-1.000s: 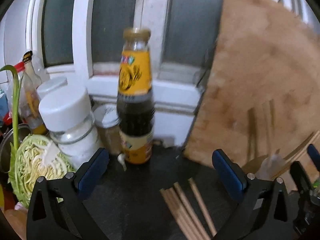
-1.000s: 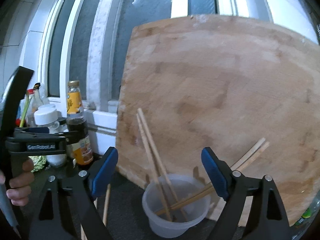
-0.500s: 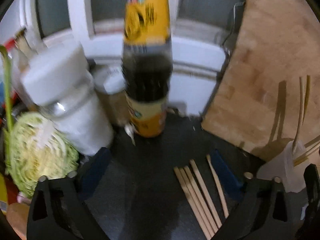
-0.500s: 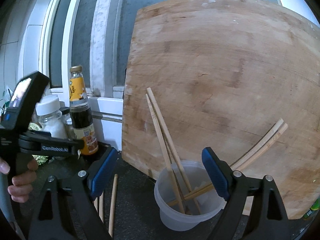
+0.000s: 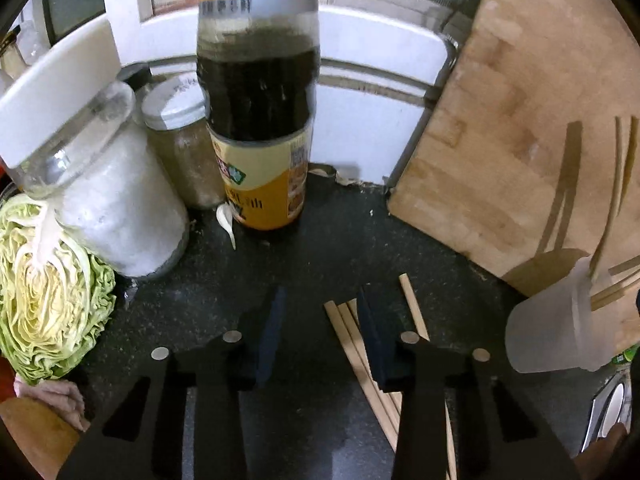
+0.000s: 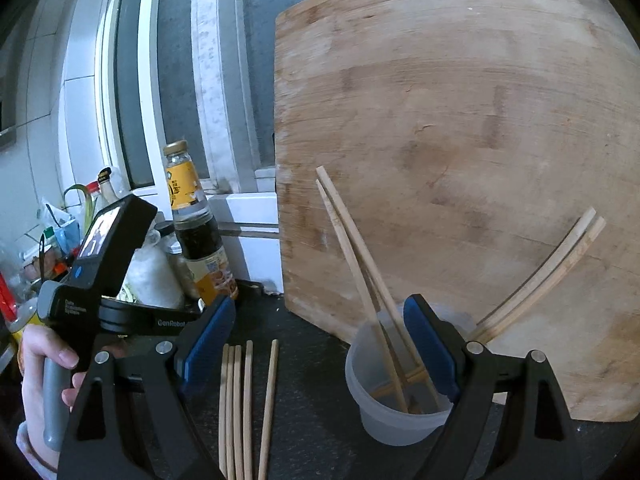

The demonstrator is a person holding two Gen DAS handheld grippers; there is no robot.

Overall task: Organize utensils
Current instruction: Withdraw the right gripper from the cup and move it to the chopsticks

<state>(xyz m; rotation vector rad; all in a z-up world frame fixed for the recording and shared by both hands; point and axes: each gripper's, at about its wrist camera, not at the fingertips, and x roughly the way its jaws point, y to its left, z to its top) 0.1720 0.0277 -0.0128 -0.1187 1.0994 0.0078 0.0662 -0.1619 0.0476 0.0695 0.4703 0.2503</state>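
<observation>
A: What do the chopsticks (image 6: 240, 408) look like?

B: Thin, pale bamboo sticks, square-cut at the ends. Five lie loose on the dark counter (image 5: 312, 248), four bunched side by side and one just apart.

A: And the rest?

B: Four more stand tilted in the cup (image 6: 394, 396), a frosted plastic one, two leaning left and two bowed to the right against the board (image 6: 460, 140).

A: Where's the left gripper (image 5: 320, 326)?

B: Pointing down at the counter beside the loose sticks. Its jaws are closing, with bare counter between the pads; the right pad sits over the bunch, nothing pinched.

A: The right gripper (image 6: 320, 340)?

B: Spread wide and empty, aimed between the loose sticks and the cup.

A: Anything else near?

B: A sauce bottle (image 5: 258, 92), jars and half a cabbage (image 5: 48, 292) to the left.
</observation>
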